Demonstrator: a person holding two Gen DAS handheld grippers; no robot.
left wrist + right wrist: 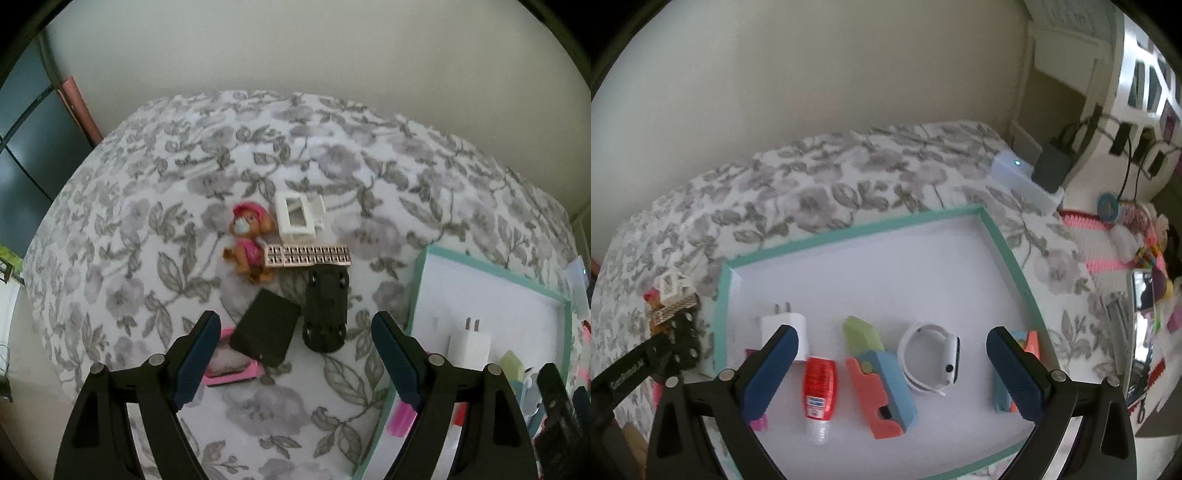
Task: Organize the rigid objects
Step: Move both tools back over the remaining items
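Observation:
In the left wrist view my left gripper (293, 332) is open and empty above a black box (265, 333) and an upturned black toy car (325, 310) on the floral cloth. Behind them lie a pink grid piece (307, 254), a toy dog in pink (248, 243) and a white plastic frame (297, 218). A pink item (232, 371) lies under the left finger. In the right wrist view my right gripper (892, 363) is open and empty over a teal-rimmed tray (1008, 254) holding a white charger (785, 325), a red bottle (818, 395), a coral and blue toy (882, 384), a white watch (932, 356) and an orange and blue piece (1030, 343).
The tray (417, 295) lies right of the loose pile in the left wrist view. A white device with a light (1023, 173) sits at the bed's far right corner. Cluttered shelves, cables and pink items stand on the right. A wall runs behind the bed.

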